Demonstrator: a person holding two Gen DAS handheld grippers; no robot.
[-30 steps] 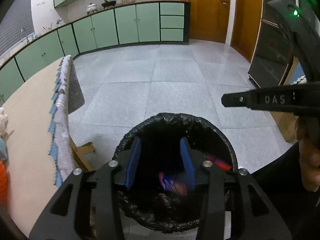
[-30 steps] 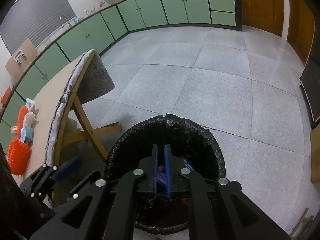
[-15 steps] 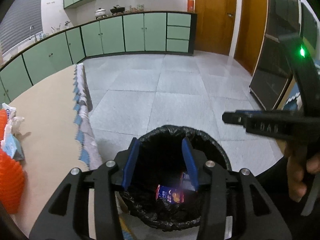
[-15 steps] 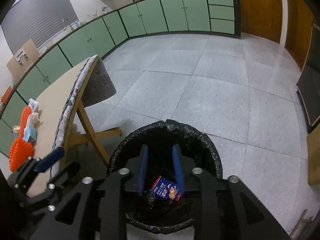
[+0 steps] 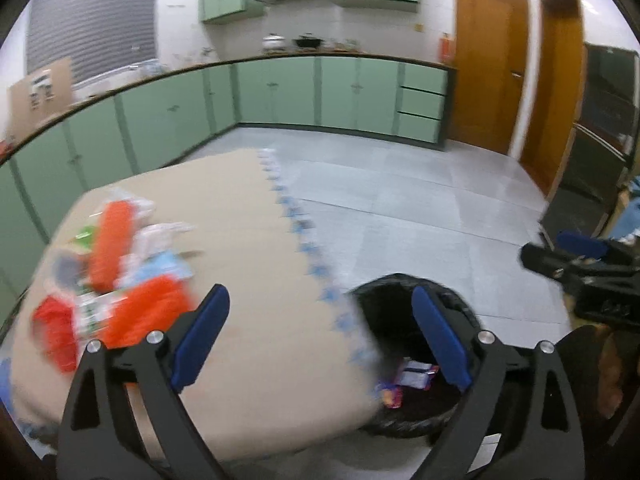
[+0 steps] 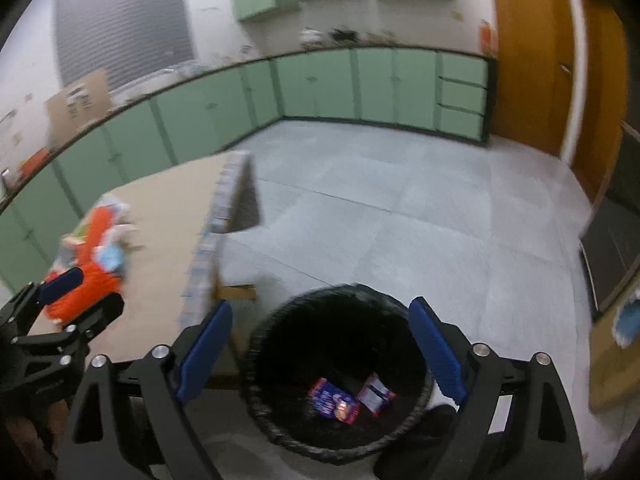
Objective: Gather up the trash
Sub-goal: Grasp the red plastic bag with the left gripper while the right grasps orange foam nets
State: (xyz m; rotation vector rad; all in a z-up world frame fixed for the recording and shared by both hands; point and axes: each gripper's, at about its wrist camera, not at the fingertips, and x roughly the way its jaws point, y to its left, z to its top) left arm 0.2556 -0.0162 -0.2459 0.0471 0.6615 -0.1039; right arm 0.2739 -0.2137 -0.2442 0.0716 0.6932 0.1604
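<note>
Both claws released, empty: left claw (image 5: 320,344), right claw (image 6: 320,350). Wrappers (image 6: 350,398) lie in bin (image 6: 280,428); trash (image 5: 116,280) at 9 o'clock on tabletop (image 5: 248,264), likely next pick.

My left tongs (image 5: 320,334) gape wide and hold nothing; my right tongs (image 6: 320,346) are spread just as wide, also unloaded.

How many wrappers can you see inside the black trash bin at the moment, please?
2. In the right wrist view, a blue wrapper lies at the bottom of the trash bin, and a paler wrapper lies just right of it. More may be hidden in the dark liner.
</note>
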